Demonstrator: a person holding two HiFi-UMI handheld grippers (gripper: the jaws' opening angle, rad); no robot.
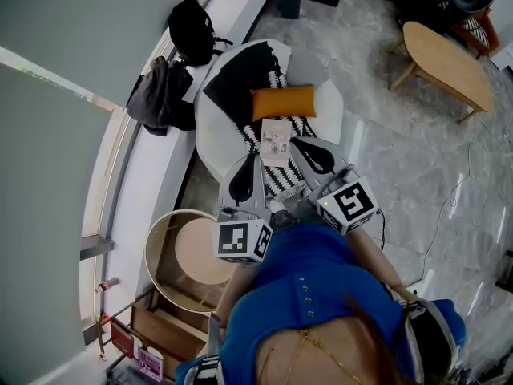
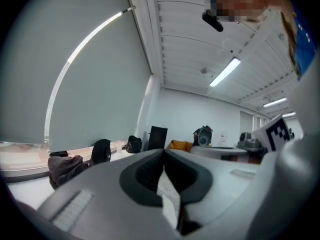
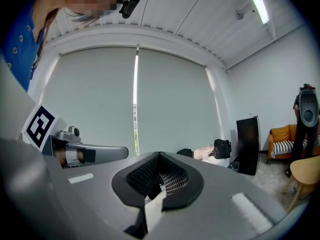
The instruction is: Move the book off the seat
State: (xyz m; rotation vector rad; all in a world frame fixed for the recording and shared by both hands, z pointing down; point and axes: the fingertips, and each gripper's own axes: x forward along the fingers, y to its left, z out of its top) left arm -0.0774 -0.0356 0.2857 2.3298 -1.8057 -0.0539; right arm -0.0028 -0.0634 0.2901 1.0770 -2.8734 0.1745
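In the head view, a small light-covered book lies on the black-and-white throw of a white round chair, just in front of an orange cushion. My left gripper hangs over the seat's front, its tip just left of the book. My right gripper has its tip close to the book's right edge. Both are shut with nothing between the jaws. The left gripper view shows its gripper closed and pointing level; the right gripper view shows its gripper closed too. Neither gripper view shows the book.
A round wooden side table stands to the chair's left, below my left gripper. Dark bags and a grey garment lie on the window sill. A wooden coffee table stands at the far right on the marble floor.
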